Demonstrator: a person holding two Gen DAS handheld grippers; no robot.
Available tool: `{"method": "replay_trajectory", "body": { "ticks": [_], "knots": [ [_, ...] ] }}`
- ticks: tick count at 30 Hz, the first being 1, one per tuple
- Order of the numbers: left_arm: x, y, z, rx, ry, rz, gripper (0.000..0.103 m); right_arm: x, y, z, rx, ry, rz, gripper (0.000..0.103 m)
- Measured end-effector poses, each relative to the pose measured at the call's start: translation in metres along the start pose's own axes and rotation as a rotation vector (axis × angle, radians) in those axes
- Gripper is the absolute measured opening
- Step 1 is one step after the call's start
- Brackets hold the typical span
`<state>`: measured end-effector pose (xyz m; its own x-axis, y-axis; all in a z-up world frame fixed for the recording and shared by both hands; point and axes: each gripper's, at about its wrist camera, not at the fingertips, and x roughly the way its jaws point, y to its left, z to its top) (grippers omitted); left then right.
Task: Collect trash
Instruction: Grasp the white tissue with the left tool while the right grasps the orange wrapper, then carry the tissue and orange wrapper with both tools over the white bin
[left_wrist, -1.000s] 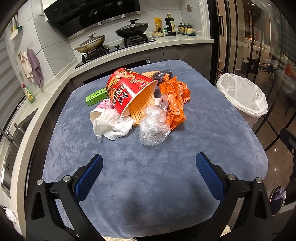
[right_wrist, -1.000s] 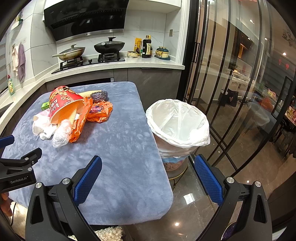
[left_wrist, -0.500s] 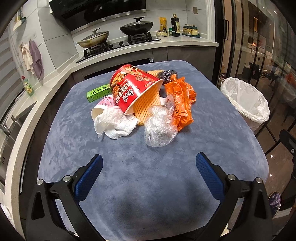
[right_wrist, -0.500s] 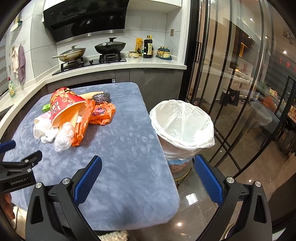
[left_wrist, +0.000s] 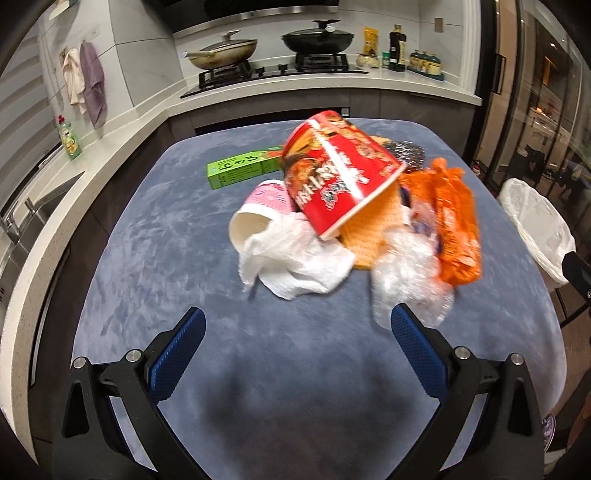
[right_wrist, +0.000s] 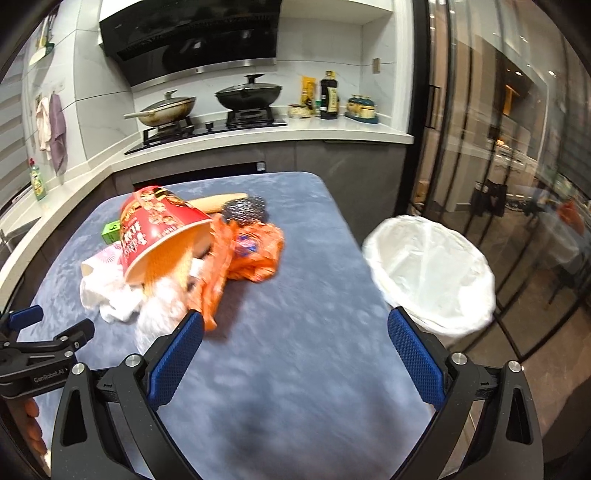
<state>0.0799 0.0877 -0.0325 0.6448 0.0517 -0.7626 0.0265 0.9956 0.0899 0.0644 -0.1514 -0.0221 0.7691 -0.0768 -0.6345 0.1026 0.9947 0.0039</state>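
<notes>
A trash pile lies on the blue-grey table (left_wrist: 155, 258): a tipped red noodle cup (left_wrist: 336, 177), a pink paper cup (left_wrist: 258, 214), white tissue (left_wrist: 299, 266), a clear plastic bag (left_wrist: 406, 280), an orange wrapper (left_wrist: 454, 225), a green box (left_wrist: 240, 168) and a steel scourer (left_wrist: 406, 153). My left gripper (left_wrist: 295, 336) is open and empty, just short of the tissue and plastic bag. My right gripper (right_wrist: 295, 339) is open and empty, its left finger near the orange wrapper (right_wrist: 255, 254). The noodle cup (right_wrist: 162, 229) shows there too.
A bin lined with a white bag (right_wrist: 428, 273) stands on the floor right of the table; it also shows in the left wrist view (left_wrist: 535, 229). Behind the table runs a counter with a hob, two pans (left_wrist: 317, 37) and bottles. Glass doors stand to the right.
Both grippers have moved forward toward the trash pile, which now looks larger and closer. Both stay open and empty.
</notes>
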Motion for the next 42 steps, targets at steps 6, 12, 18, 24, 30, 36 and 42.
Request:
{"method": "replay_trajectory", "body": {
  "ticks": [6,12,18,24,30,36,42],
  "knots": [
    [0.028,0.024,0.018,-0.037,-0.012,0.010,0.096,0.041,0.035,0.019,-0.020,0.024,0.056,0.080],
    [0.057,0.039,0.029,-0.074,0.015,-0.025,0.089,0.077,0.060,0.027,-0.026,0.063,0.088,0.063],
    [0.079,0.044,0.033,-0.081,0.048,-0.078,0.068,0.107,0.072,0.024,-0.022,0.126,0.108,0.038],
    [0.087,0.036,0.030,-0.061,0.072,-0.134,0.044,0.115,0.068,0.014,-0.002,0.165,0.115,0.020],
    [0.081,0.025,0.027,-0.032,0.069,-0.173,0.013,0.104,0.064,0.010,-0.004,0.148,0.116,0.017],
    [0.059,0.018,0.023,-0.013,0.037,-0.190,0.006,0.082,0.055,0.013,-0.002,0.109,0.100,0.016],
    [0.036,0.014,0.016,0.000,0.014,-0.202,0.006,0.055,0.036,0.016,0.024,0.065,0.080,0.016]
  ]
}}
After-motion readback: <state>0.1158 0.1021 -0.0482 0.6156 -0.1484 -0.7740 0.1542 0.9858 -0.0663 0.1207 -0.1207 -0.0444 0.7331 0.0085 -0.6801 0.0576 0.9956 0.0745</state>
